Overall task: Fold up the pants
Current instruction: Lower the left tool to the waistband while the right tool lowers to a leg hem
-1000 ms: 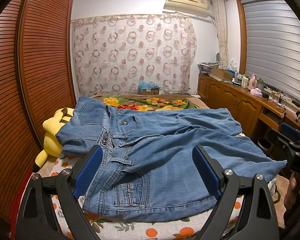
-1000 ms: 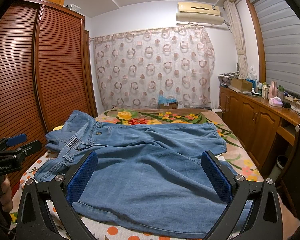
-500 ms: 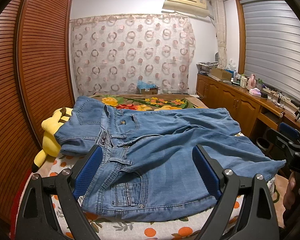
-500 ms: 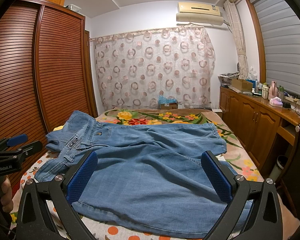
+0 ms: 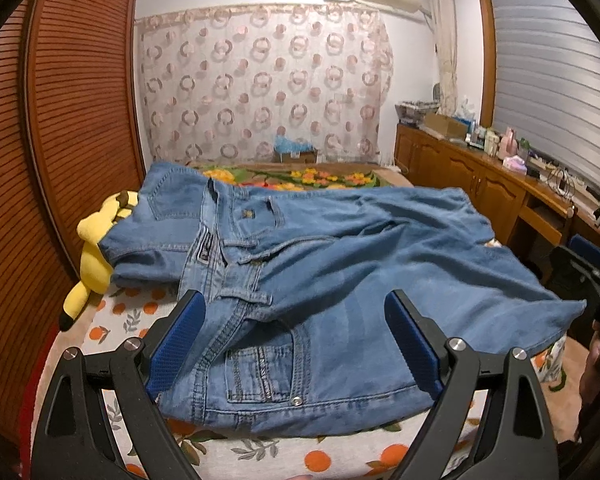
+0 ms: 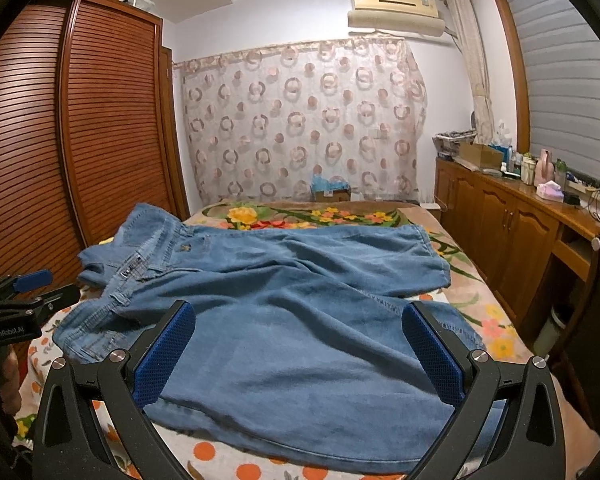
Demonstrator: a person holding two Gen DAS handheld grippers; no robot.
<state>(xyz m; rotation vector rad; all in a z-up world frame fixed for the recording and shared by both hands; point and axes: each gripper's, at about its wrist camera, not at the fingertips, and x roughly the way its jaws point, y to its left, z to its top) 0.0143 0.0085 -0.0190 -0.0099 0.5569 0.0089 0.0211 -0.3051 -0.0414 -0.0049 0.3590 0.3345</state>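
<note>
Blue denim pants (image 5: pixel 340 280) lie spread across the bed, waistband to the left and legs running right; the same pants (image 6: pixel 300 312) fill the right wrist view. My left gripper (image 5: pixel 296 332) hovers open over the near pocket and waistband, blue pads wide apart, nothing between them. Over the near leg my right gripper (image 6: pixel 300 348) is open too, holding nothing. The left gripper (image 6: pixel 24 300) also shows at the left edge of the right wrist view, in a hand.
The bed sheet (image 5: pixel 132 320) has an orange-fruit print, with a floral blanket (image 6: pixel 300 216) behind. A yellow plush toy (image 5: pixel 94 256) lies against the wooden wardrobe (image 5: pixel 60 160) on the left. Wooden cabinets (image 6: pixel 512 232) with clutter line the right wall.
My left gripper has dipped and tilted down a little toward the waistband, so the pants sit slightly higher in its view. The right gripper and the pants have stayed still.
</note>
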